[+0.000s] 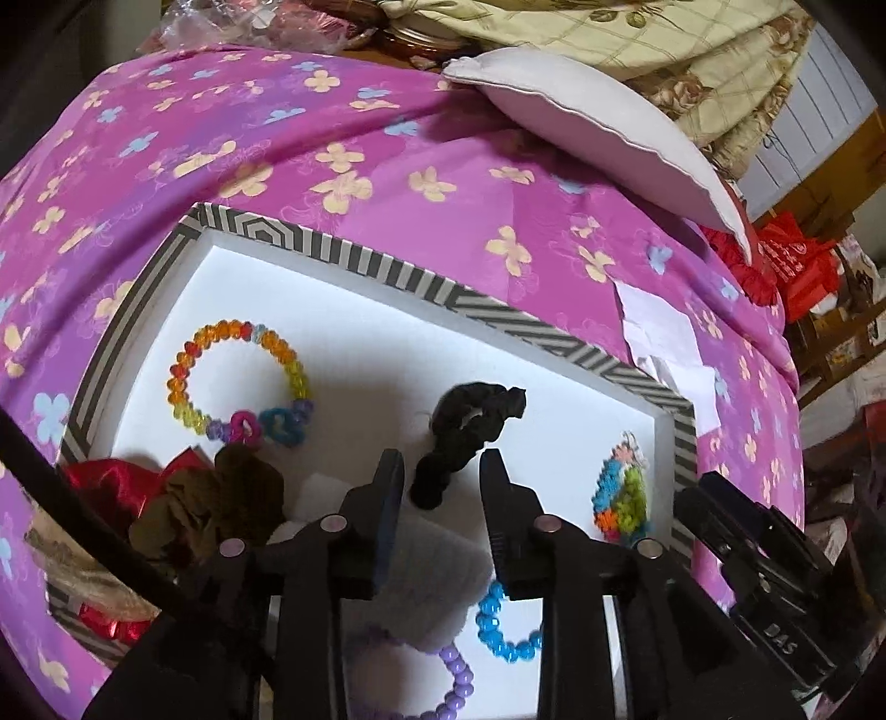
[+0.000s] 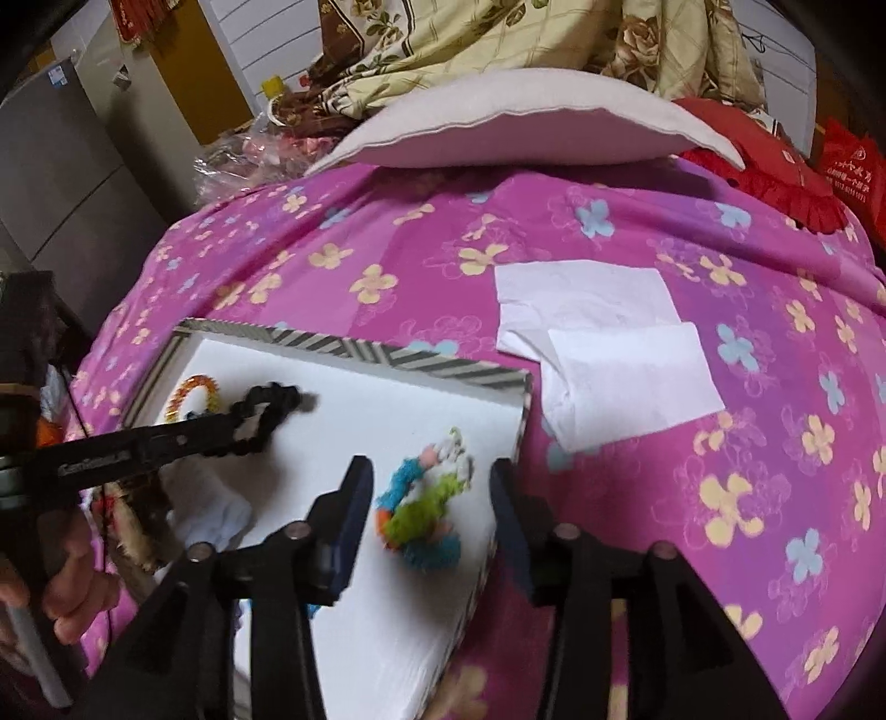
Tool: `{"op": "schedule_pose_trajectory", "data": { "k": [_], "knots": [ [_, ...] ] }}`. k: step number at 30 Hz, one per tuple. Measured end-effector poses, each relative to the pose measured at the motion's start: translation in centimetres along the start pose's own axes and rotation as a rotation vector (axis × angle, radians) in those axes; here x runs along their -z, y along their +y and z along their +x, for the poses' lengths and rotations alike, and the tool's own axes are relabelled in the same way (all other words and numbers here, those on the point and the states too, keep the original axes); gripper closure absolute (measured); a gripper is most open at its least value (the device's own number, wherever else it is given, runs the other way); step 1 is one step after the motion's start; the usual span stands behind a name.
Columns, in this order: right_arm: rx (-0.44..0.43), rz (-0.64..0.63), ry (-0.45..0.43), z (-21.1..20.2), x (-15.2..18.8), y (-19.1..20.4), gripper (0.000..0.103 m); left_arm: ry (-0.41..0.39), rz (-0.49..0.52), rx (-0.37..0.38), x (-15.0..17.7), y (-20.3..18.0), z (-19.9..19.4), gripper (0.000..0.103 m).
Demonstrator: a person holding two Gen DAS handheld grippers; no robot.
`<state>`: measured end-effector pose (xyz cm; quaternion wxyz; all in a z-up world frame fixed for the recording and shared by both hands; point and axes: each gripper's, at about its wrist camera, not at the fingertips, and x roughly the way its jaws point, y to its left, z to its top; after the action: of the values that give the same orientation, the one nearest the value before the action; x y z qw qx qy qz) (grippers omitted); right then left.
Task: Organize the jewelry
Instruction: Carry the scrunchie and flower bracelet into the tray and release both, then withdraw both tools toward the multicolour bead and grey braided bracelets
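Note:
A striped-rim box (image 1: 387, 266) with a white floor lies on the pink bedspread; its rim also shows in the right wrist view (image 2: 387, 354). In it lie a rainbow bead bracelet (image 1: 183, 376), a black scrunchie (image 1: 465, 432), a colourful woven charm (image 1: 623, 493), a blue bead bracelet (image 1: 493, 626), a purple bead bracelet (image 1: 459, 675) and red and brown scrunchies (image 1: 210, 498). My left gripper (image 1: 440, 471) is open, its fingers either side of the black scrunchie's near end. My right gripper (image 2: 426, 482) is open over the woven charm (image 2: 421, 515).
Two white tissues (image 2: 603, 343) lie on the bedspread right of the box. A pale pillow (image 2: 520, 127) and folded quilts (image 2: 498, 39) lie behind. The right gripper's body (image 1: 775, 598) sits at the box's right edge. Red bags (image 1: 797, 266) are beyond the bed.

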<state>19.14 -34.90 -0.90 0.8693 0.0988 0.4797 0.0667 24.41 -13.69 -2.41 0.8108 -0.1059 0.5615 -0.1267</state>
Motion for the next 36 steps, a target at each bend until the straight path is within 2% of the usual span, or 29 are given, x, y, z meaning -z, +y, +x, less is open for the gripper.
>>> {"op": "schedule_pose_trajectory", "data": {
  "k": [4, 20, 36],
  "knots": [
    [0.002, -0.006, -0.019, -2.0, 1.2, 0.4, 0.047, -0.024, 0.039, -0.007, 1.2, -0.5, -1.5, 0.047],
    [0.033, -0.045, -0.041, -7.7, 7.3, 3.5, 0.039, -0.179, 0.194, -0.104, 7.9, -2.8, -8.6, 0.047],
    [0.046, -0.028, -0.068, -11.8, 13.3, 5.7, 0.033, -0.236, 0.223, -0.166, 15.3, -2.8, -11.8, 0.047]
  ]
}}
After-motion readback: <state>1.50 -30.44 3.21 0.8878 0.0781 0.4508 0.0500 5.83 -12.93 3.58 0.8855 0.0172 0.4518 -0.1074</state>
